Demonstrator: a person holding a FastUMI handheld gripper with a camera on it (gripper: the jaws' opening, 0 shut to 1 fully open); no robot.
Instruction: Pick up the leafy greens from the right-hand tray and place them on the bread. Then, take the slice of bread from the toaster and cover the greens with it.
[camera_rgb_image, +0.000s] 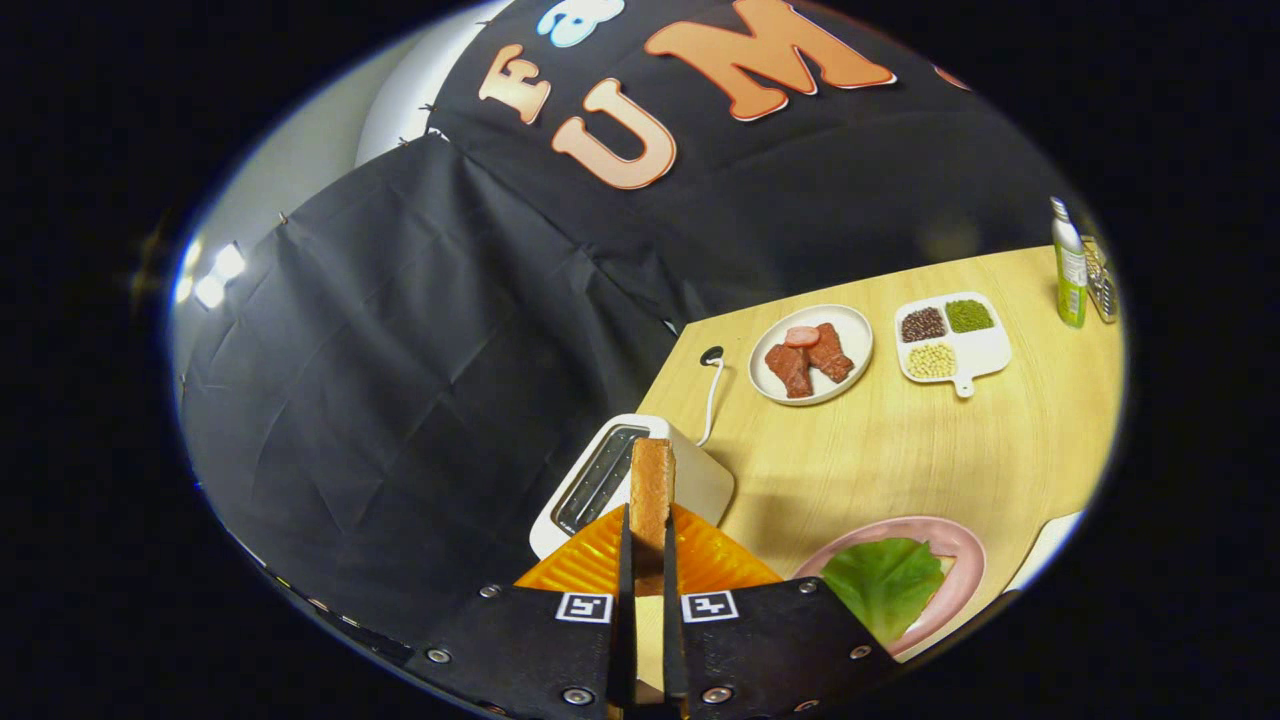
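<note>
The hand-held gripper (648, 560) was clamped narrow on an upright slice of bread (651, 490), held edge-on, probably to carry it clear of the white toaster (690, 480) just beyond. Beside the fingers, the leafy greens (885, 582) already lay on the pink plate (955, 545) on the counter (900, 450), awaiting their cover.

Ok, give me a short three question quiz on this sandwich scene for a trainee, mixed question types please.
1. True or false: the fingers are closed on the bread slice.
2. Which plate holds the leafy green? A) the pink plate B) the white plate with the meat C) the divided dish
3. Fill in: the white ___ stands just beyond the slice.

Key: 1 true; 2 A; 3 toaster.
</note>
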